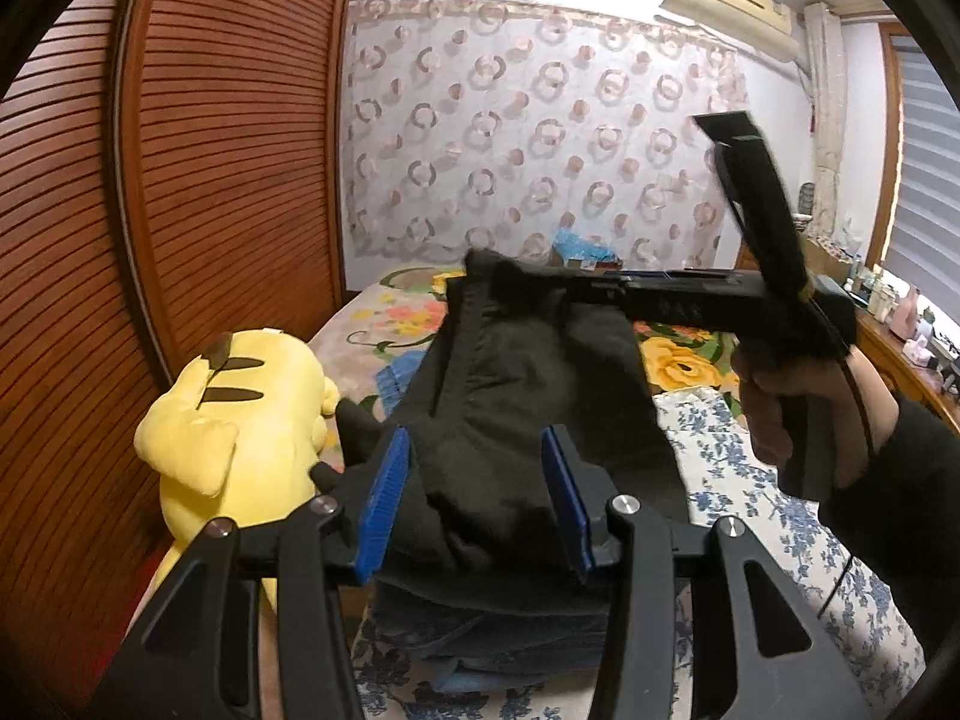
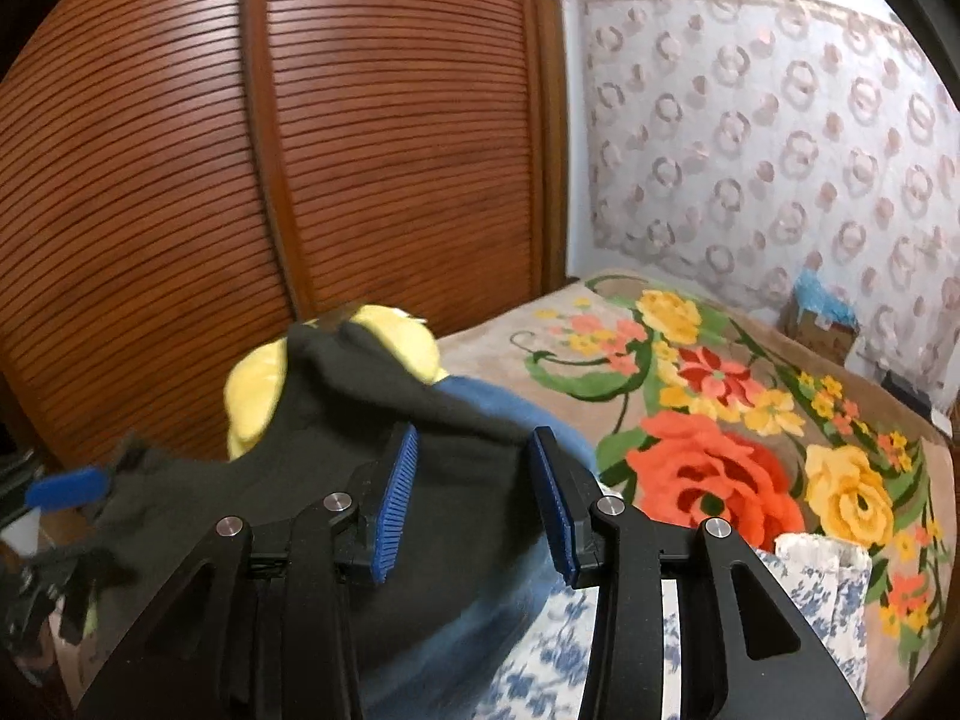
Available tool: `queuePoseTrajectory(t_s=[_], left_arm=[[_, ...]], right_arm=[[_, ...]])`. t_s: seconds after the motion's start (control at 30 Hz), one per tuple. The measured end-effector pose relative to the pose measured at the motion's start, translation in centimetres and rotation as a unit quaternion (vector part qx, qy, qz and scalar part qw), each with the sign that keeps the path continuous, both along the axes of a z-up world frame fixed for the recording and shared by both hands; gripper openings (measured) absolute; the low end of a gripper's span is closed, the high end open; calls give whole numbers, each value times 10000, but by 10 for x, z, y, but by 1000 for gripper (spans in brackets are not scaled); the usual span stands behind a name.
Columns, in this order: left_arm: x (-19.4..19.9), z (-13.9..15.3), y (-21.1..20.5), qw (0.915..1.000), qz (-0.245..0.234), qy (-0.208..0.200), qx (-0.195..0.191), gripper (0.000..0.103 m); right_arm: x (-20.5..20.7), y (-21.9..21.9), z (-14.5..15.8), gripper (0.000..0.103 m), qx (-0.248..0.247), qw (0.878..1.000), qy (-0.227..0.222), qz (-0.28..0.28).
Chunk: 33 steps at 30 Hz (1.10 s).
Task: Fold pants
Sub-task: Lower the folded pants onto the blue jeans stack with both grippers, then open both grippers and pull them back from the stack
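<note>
— Where are the pants?

— The black pants point(image 1: 516, 372) lie heaped on the bed point(image 2: 708, 372) near its wardrobe-side edge, beside the yellow plush toy point(image 1: 240, 414), on top of a blue garment point(image 2: 510, 414). Their long axis runs away from my left gripper point(image 1: 474, 504).

— And the jaws?

— Both sets are spread, pinching nothing. The cloth sits just beyond them. My right gripper point(image 2: 474, 504) hangs over the far end. No containers in play here.
</note>
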State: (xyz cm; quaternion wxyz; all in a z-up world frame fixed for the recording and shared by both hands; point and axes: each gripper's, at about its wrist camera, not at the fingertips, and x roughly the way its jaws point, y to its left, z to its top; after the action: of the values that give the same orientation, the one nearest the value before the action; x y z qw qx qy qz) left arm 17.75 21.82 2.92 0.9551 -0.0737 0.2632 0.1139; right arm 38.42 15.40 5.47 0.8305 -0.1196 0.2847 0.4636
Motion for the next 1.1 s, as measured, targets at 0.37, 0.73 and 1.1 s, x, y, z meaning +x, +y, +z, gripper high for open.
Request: queuePoseTrajectory(t_s=[0.37,0.73,1.1], left_arm=[[-5,0,0,10000,41,52,23,45],[-24,14,-18,9997,-12,-54,232,45],[-49,29,-56,9984,-371,-168,382,46]], right_arm=[[11,-8,-13,40,22,9990,155,-419],[-44,-51,15,40,158,9992,-125,-347],[-109,-111,35,42,390,9974,-308,-530]])
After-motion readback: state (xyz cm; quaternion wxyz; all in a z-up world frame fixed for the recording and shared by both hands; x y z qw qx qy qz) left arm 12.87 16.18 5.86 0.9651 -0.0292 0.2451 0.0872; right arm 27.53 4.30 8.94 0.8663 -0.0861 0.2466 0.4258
